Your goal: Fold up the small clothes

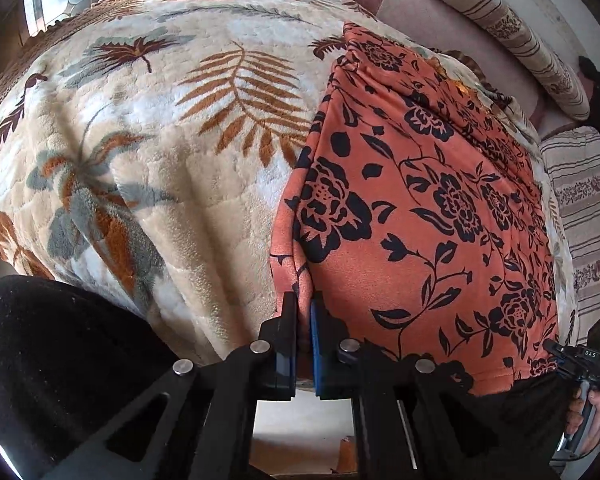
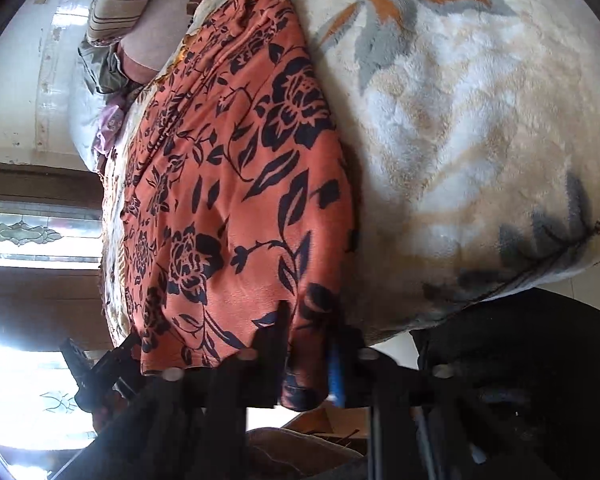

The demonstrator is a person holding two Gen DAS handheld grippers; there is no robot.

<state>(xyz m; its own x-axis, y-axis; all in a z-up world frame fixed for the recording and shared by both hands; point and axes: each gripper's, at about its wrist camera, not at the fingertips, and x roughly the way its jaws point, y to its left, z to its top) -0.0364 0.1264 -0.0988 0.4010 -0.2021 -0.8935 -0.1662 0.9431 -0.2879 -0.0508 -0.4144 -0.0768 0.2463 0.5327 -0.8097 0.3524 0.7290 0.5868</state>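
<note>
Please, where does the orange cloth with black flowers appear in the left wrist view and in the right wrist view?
Left wrist view: the orange cloth fills the right half, its near edge pinched in the left gripper.
Right wrist view: it runs down the centre-left, its near corner pinched in the right gripper.
Shared landmark: the cream leaf-patterned blanket under it.

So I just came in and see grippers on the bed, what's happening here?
A person is folding an orange flowered garment spread on a leaf-patterned blanket. Each hand holds a gripper. The left gripper has its jaws shut on the garment's near left corner, and the right gripper is shut on the near right corner. Both corners are pinched at the bed's edge; no fold has been made yet.
</note>
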